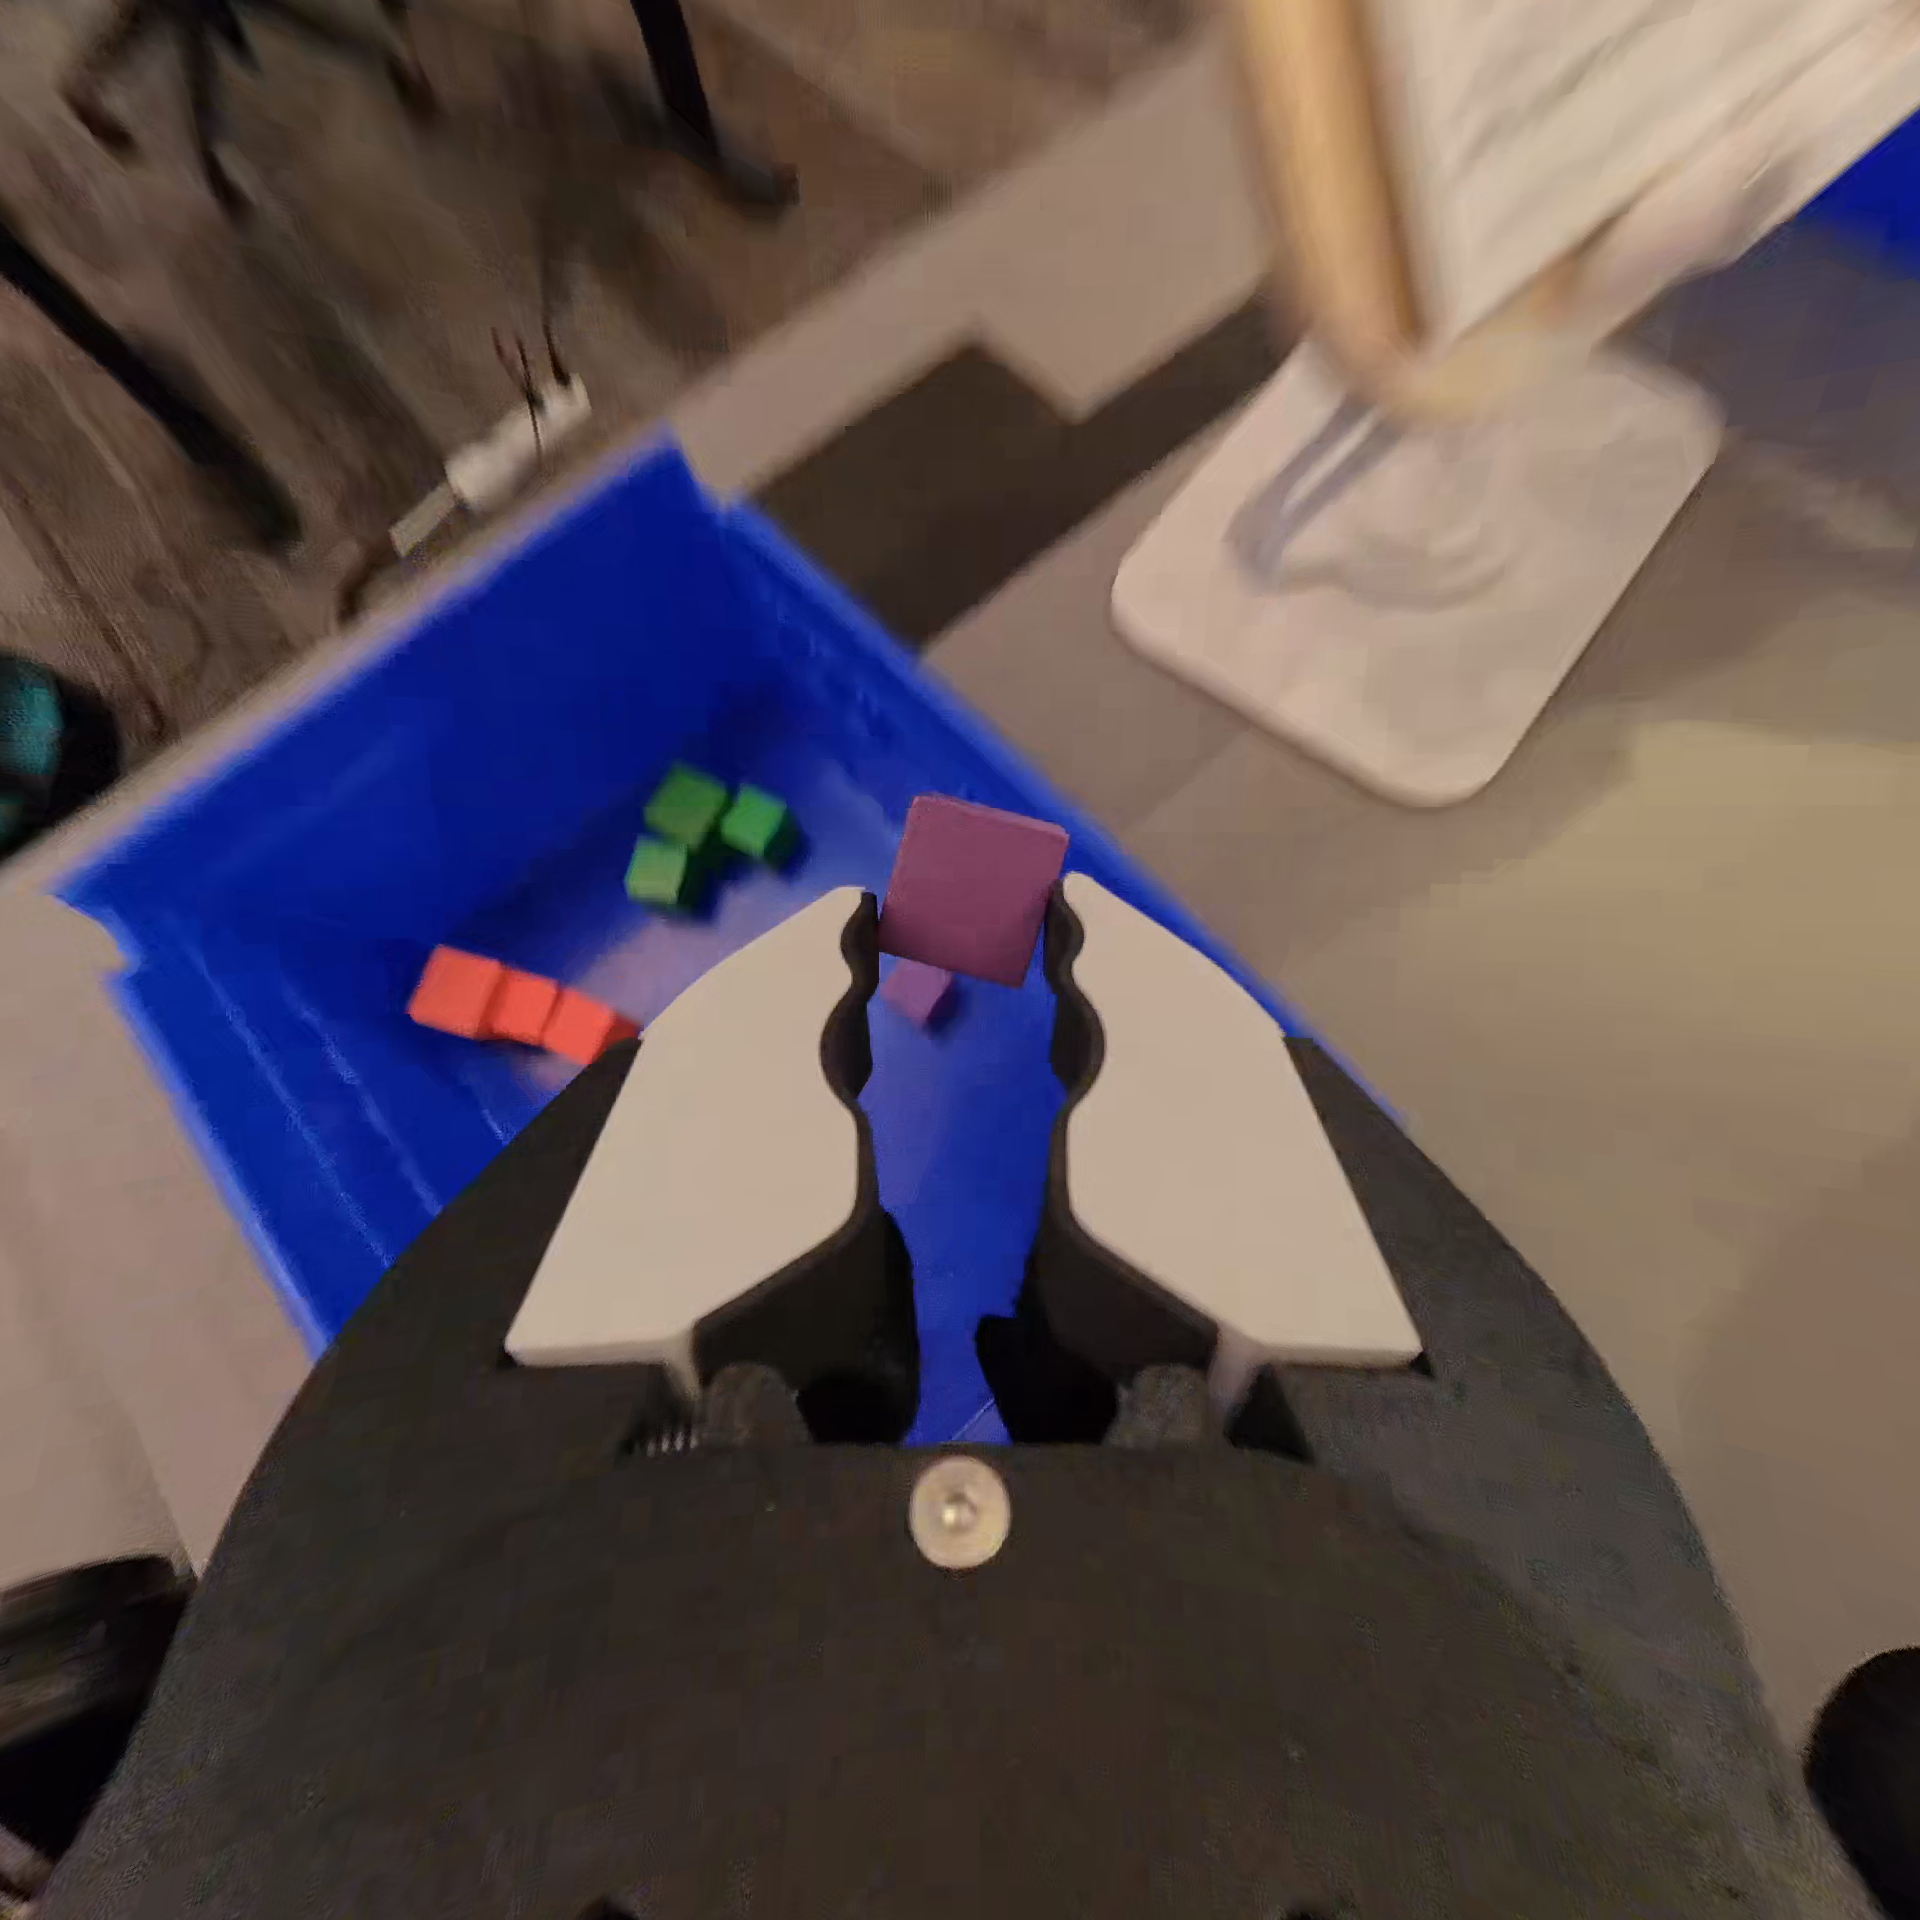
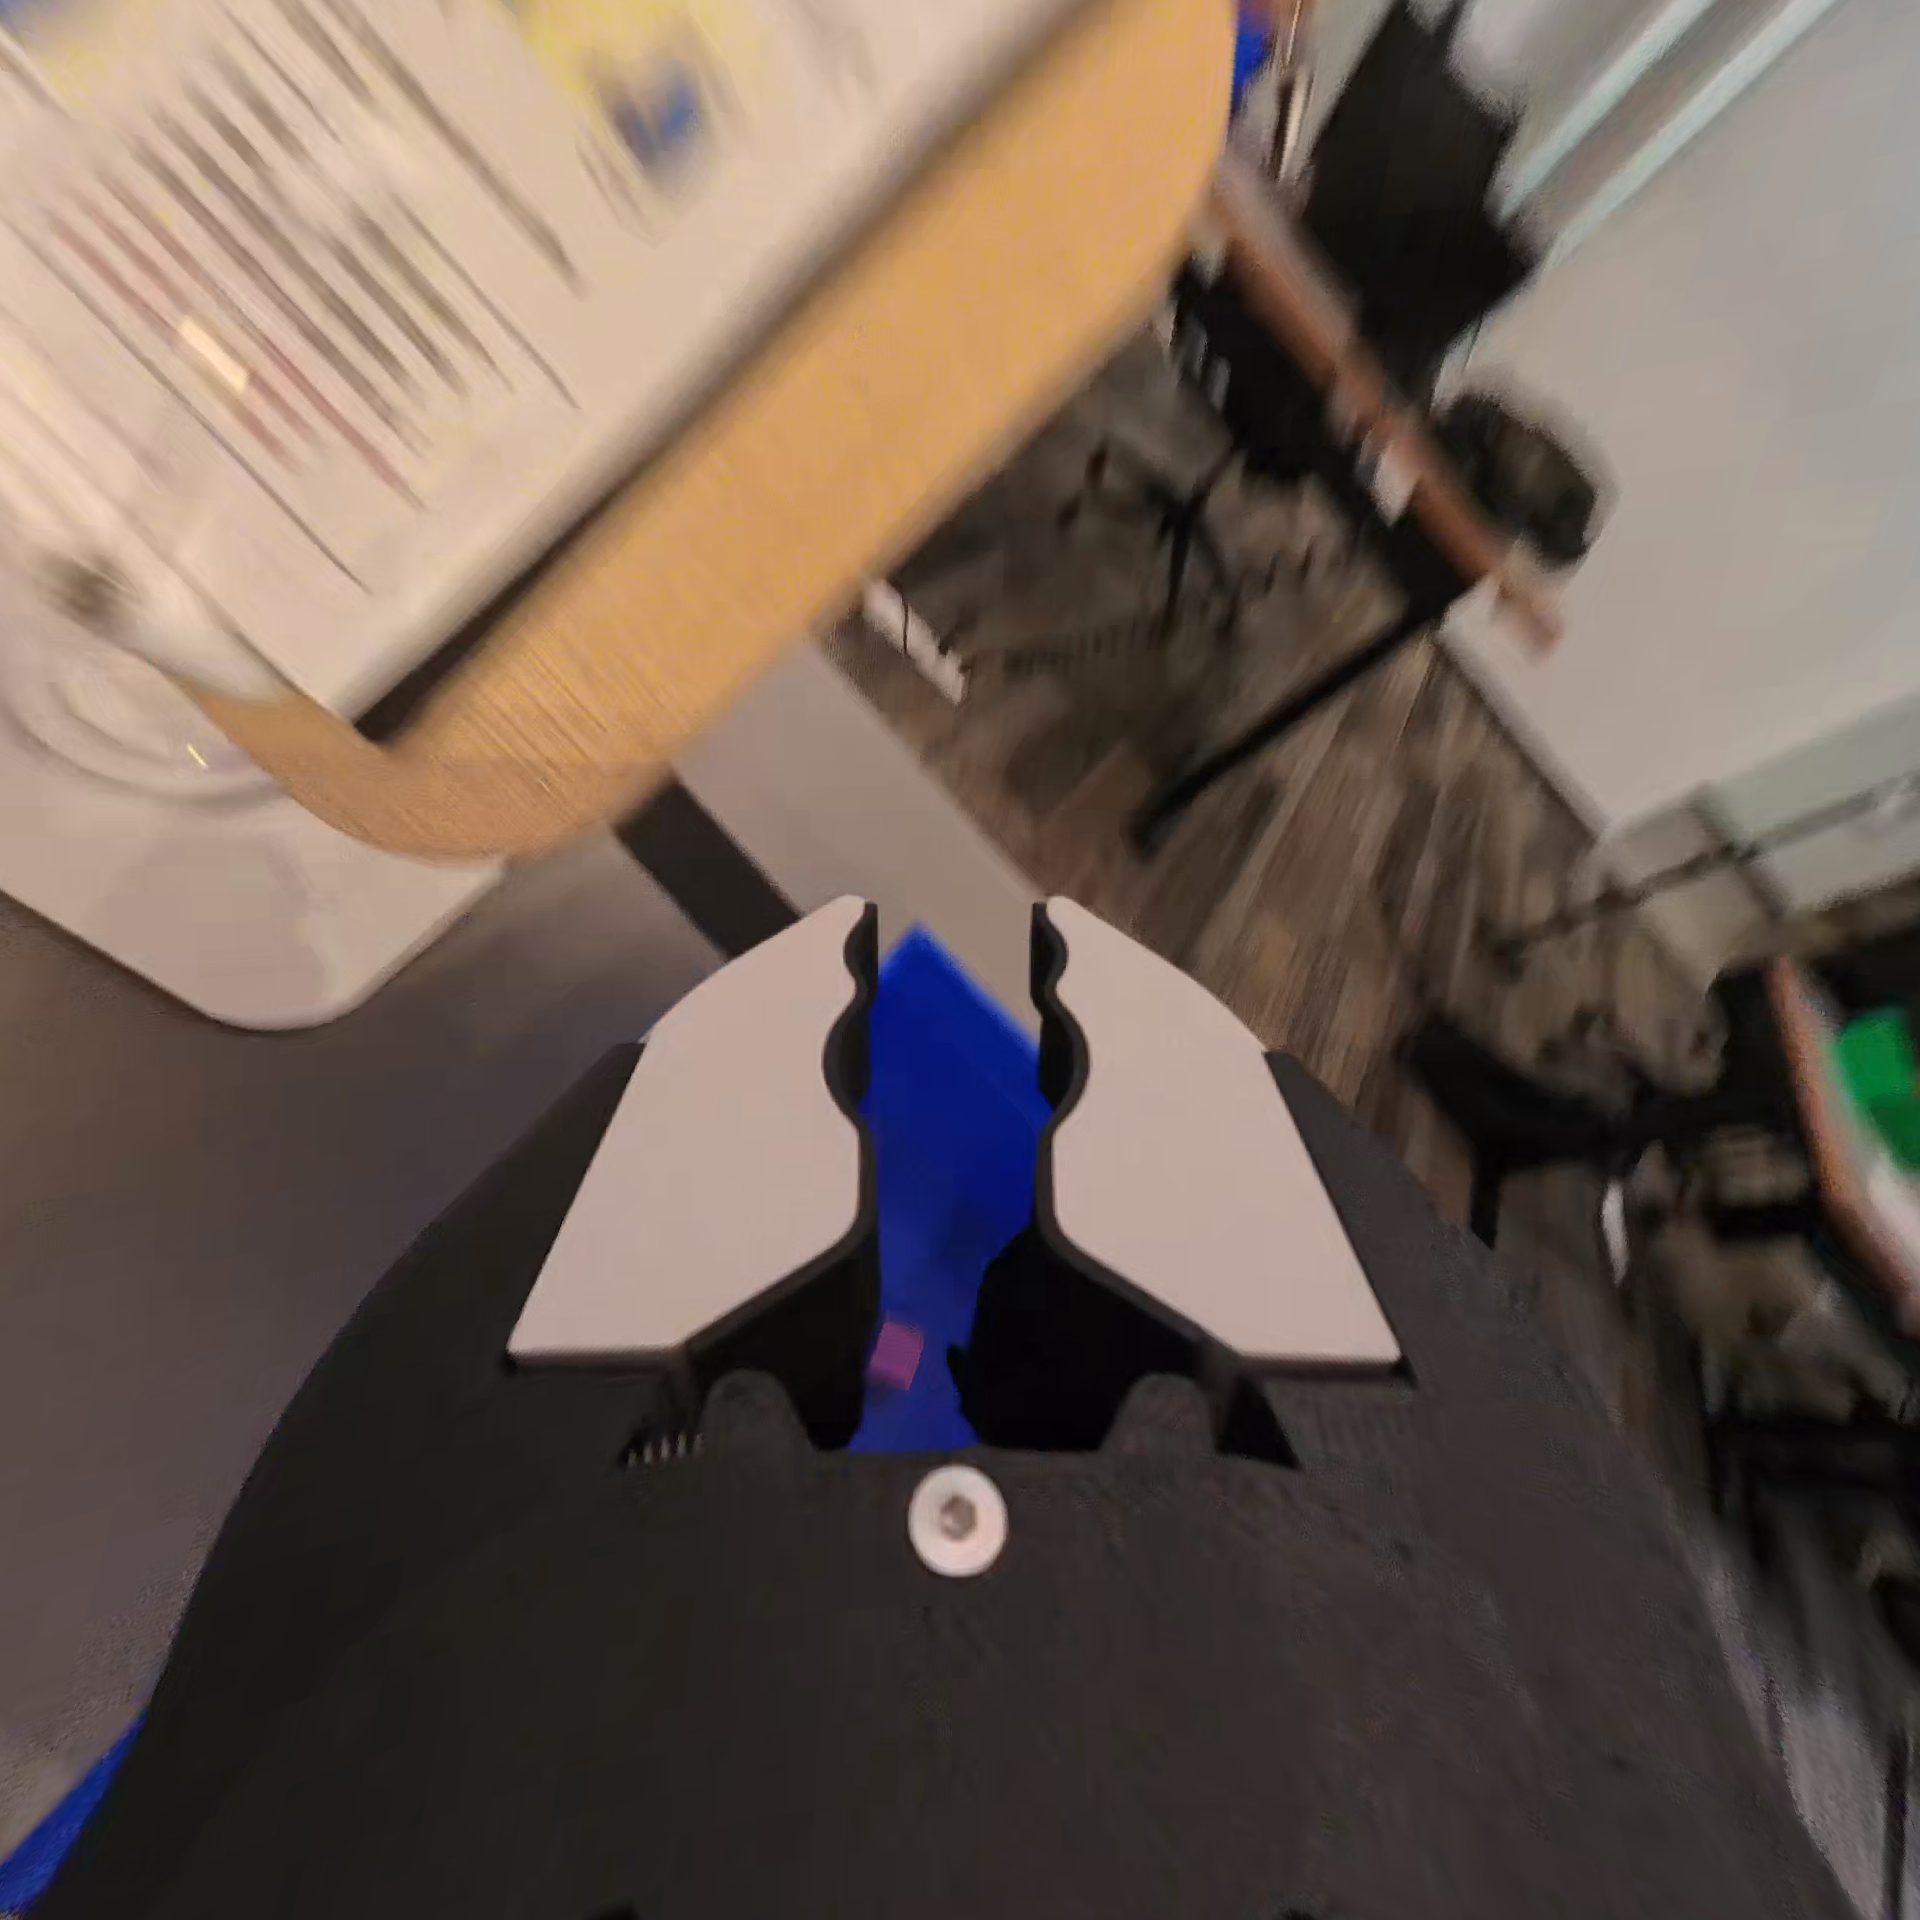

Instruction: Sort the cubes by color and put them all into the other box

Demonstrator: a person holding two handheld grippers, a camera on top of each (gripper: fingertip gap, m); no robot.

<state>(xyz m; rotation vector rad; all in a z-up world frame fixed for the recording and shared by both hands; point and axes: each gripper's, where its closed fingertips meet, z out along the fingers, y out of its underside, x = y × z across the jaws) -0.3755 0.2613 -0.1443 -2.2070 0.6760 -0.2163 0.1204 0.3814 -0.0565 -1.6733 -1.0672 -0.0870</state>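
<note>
1. Gripping a purple cube [image 1: 971, 899] at their very tips, the left tongs [image 1: 964, 914] hang over the blue box [image 1: 343, 821]; both dark pads press on the cube's sides, and the cube sits tilted.
2. Down on the box floor, three green cubes [image 1: 707, 836] huddle together near the far wall.
3. Three red cubes [image 1: 514, 1003] lie in a row, touching one another, nearer the left wall and apart from the green ones.
4. A second, smaller-looking purple cube [image 1: 920, 992] rests on the box floor, seen just under the held one, between the fingers.
5. The box stands on a grey surface [image 1: 1507, 1091], with a white stand base [image 1: 1382, 644] beyond its right wall.
6. The right tongs [image 2: 954, 935] stand apart with nothing between the pads.
7. Beneath them shows a blue box [image 2: 935, 1039], and low in the gap between the fingers a bit of purple cube [image 2: 896, 1351] lies on its floor.
8. The right wrist view is strongly blurred; a tan wooden piece [image 2: 831, 468] and white stand [image 2: 208, 883] fill its upper left.
</note>
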